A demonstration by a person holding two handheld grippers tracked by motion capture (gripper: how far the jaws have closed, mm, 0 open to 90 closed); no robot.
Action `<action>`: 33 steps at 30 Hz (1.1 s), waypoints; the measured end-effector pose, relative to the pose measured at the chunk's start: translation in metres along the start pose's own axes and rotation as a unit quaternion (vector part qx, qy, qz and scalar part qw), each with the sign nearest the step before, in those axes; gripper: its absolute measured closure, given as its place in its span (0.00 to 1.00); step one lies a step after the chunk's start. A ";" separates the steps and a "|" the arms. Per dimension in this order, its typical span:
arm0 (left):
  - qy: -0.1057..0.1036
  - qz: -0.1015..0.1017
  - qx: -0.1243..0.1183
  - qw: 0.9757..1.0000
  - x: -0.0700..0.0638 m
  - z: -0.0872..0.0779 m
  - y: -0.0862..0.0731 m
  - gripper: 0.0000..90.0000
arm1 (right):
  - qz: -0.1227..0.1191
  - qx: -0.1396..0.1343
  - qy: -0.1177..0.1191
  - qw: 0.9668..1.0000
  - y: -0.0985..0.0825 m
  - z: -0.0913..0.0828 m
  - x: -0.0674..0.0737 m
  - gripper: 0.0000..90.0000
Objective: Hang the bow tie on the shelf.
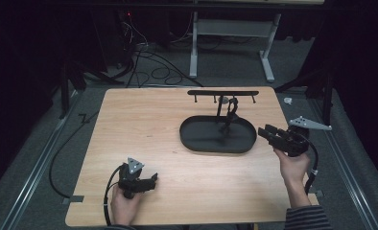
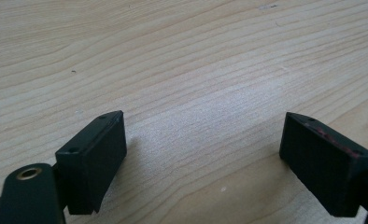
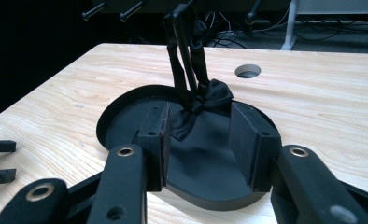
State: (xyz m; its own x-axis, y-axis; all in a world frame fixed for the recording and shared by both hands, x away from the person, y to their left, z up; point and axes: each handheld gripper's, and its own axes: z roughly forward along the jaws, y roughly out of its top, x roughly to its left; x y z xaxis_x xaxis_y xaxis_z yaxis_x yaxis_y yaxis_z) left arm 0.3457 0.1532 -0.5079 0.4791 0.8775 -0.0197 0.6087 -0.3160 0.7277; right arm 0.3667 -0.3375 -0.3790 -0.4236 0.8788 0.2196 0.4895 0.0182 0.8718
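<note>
High view: right tool (image 1: 267, 132) beside tray (image 1: 192, 139)

We see a black strap (image 3: 191, 88) hanging off a black T-stand (image 1: 222, 94), its lower end bunched on the stand's oval tray (image 1: 201, 143). It's just ahead of the right gripper's (image 3: 198, 140) jaws, approx. centred btwn them, not touching.

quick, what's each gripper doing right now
left gripper: open, empty, over bare table.
right gripper: open, empty, pointed at the tray with the black strap.
</note>
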 end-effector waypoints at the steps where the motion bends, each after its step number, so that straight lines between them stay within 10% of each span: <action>1: 0.000 0.000 0.000 1.000 0.000 0.000 0.000 0.17 | 0.000 0.000 0.000 1.000 0.000 0.000 0.000 0.67; 33: 0.000 0.000 -0.001 1.000 0.000 0.000 0.000 0.17 | 0.006 -0.015 0.007 1.000 -0.019 -0.023 0.003 0.65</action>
State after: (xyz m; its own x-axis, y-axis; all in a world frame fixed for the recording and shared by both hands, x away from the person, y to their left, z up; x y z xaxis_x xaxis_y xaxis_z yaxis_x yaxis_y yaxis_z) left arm 0.3457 0.1531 -0.5080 0.4788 0.8777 -0.0194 0.6079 -0.3155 0.7287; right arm 0.3383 -0.3464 -0.3845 -0.4286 0.8720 0.2363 0.4710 -0.0075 0.8821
